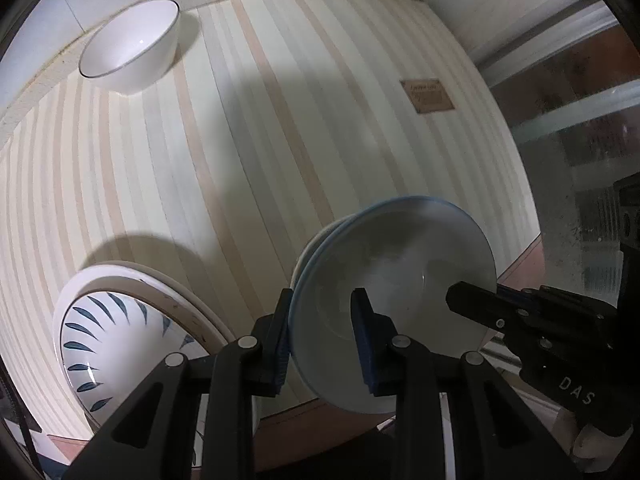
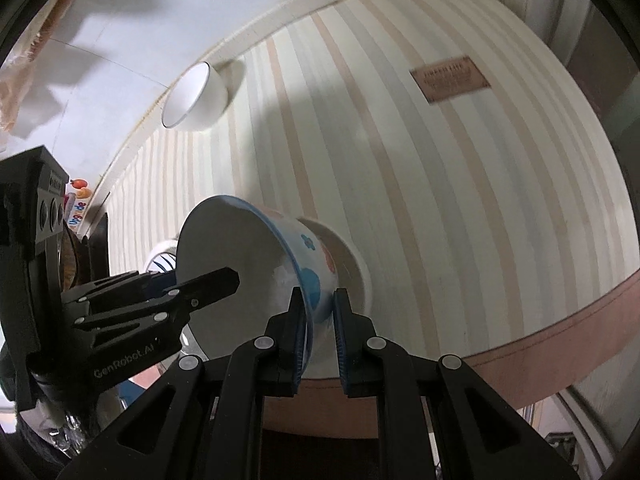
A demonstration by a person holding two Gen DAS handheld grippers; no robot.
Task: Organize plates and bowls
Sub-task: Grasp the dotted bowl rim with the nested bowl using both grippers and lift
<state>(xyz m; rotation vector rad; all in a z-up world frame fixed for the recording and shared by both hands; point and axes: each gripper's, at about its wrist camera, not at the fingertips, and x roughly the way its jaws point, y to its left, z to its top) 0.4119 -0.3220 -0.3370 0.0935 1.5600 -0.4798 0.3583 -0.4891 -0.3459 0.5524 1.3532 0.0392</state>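
Progress looks partial: you have one bowl in the air and more crockery waiting on the striped tablecloth [image 1: 280, 128].

Through the left wrist camera, your left gripper [image 1: 324, 332] is clamped on the near-left rim of the blue-rimmed bowl [image 1: 400, 280], one pad outside the wall and one inside. A second pale dish seems nested beneath it, though you cannot be sure. Your right gripper [image 1: 460, 300] grips the same bowl from the right. At near left, a leaf-patterned bowl [image 1: 100, 344] sits in a white plate [image 1: 192, 300], which I judge to be a stack already begun. A plain white bowl [image 1: 132, 48] stands alone at the far left edge, well apart from everything.

Through the right wrist camera, your right gripper [image 2: 318, 332] pinches the flowered wall of that bowl [image 2: 240, 248], held tilted above the cloth, with the left gripper [image 2: 224, 280] reaching in from the left. The white bowl [image 2: 200, 96] remains unsorted far off; collecting it is likely what's left.
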